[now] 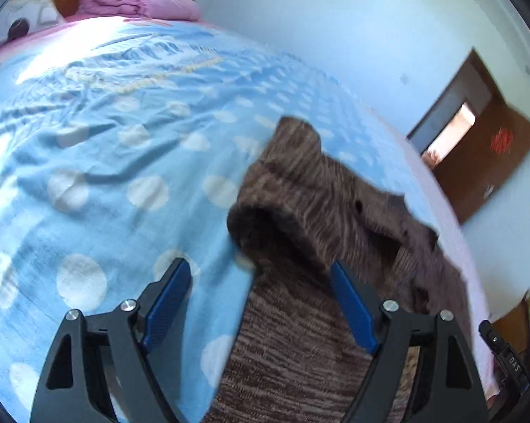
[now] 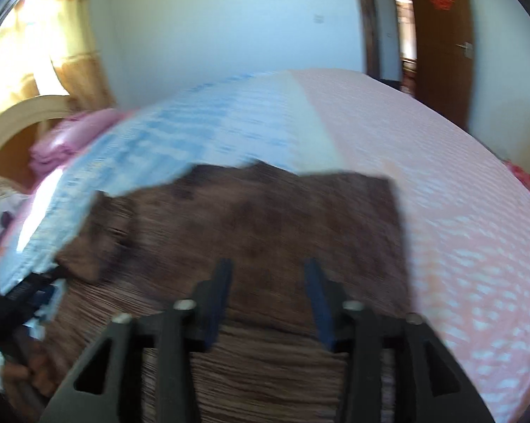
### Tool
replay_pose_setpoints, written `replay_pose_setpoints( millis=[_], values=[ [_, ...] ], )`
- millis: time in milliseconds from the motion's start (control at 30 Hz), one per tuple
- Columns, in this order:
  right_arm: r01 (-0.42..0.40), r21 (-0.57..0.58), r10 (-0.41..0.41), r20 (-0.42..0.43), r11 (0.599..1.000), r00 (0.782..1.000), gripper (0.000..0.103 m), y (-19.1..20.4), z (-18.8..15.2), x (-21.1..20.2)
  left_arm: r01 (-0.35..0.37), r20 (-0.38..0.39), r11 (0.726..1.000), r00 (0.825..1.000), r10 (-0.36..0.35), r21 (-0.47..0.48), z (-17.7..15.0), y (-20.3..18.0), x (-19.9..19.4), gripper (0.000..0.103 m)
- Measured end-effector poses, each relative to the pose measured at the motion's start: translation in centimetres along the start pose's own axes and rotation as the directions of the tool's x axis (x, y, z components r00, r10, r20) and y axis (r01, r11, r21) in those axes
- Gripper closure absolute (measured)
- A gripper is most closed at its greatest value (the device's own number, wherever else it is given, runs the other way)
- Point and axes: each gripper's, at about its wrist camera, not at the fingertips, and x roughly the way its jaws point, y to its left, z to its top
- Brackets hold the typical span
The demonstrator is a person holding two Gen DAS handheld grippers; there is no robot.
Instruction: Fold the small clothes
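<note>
Left wrist view: the left gripper (image 1: pixel 259 275), blue-padded jaws spread apart and holding nothing, hangs at lower centre over the edge of a brown striped knitted garment (image 1: pixel 321 232). The garment lies from frame centre to the lower right on a light-blue blanket with white dots (image 1: pixel 99 162). A folded pink quilt (image 1: pixel 138 0) sits upper left.

Right wrist view, motion-blurred: the right gripper (image 2: pixel 268 278), jaws likewise apart and empty, sits lower centre above the garment (image 2: pixel 250 218); a pale pink bedspread (image 2: pixel 441 183) fills the right.
</note>
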Motion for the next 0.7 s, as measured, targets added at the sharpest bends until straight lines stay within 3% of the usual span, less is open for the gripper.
replay_pose_setpoints(
  millis=[100, 167, 267, 400, 467, 500, 567, 700],
  values=[
    [-0.104, -0.131, 0.107, 0.019, 0.986, 0.994, 0.035, 5.7, 1.8, 1.4, -0.01, 0.005, 1.0, 1.0, 0.01, 0.016, -0.3, -0.4, -0.2, 0.019],
    [-0.149, -0.272, 0.148, -0.023, 0.951, 0.989, 0.035, 10.1, 2.3, 3.4, -0.005, 0.008, 1.0, 1.0, 0.005, 0.012, -0.6, -0.4, -0.4, 0.019],
    [-0.13, -0.435, 0.102, -0.088, 0.891, 0.991, 0.035, 15.1, 1.8, 7.2, 0.029, 0.021, 0.999, 0.999, -0.029, -0.013, -0.8, 0.0, -0.8, 0.019],
    [-0.091, -0.521, 0.04, -0.108, 0.848, 0.993, 0.037, 17.8, 1.5, 11.1, 0.036, 0.029, 0.999, 0.999, -0.035, -0.015, -0.3, 0.5, -0.4, 0.018],
    [-0.09, -0.52, 0.019, -0.141, 0.849, 0.99, 0.064, 17.7, 1.6, 12.8, 0.047, 0.03, 0.999, 0.998, -0.047, -0.01, -0.3, 0.5, -0.3, 0.015],
    [-0.104, -0.498, 0.013, -0.184, 0.861, 0.983, 0.093, 17.2, 1.7, 13.6, 0.049, 0.03, 0.999, 0.998, -0.049, -0.008, -0.3, 0.4, -0.3, 0.015],
    [-0.137, -0.415, 0.053, -0.208, 0.899, 0.977, 0.098, 16.1, 2.1, 13.5, 0.047, 0.032, 0.999, 0.998, -0.047, -0.004, -0.4, 0.4, -0.3, 0.014],
    [-0.234, -0.168, 0.209, -0.156, 0.958, 0.966, 0.1, 12.3, 3.9, 11.0, 0.048, 0.033, 0.999, 0.998, -0.048, -0.001, -0.3, 0.4, -0.2, 0.014]
  ],
)
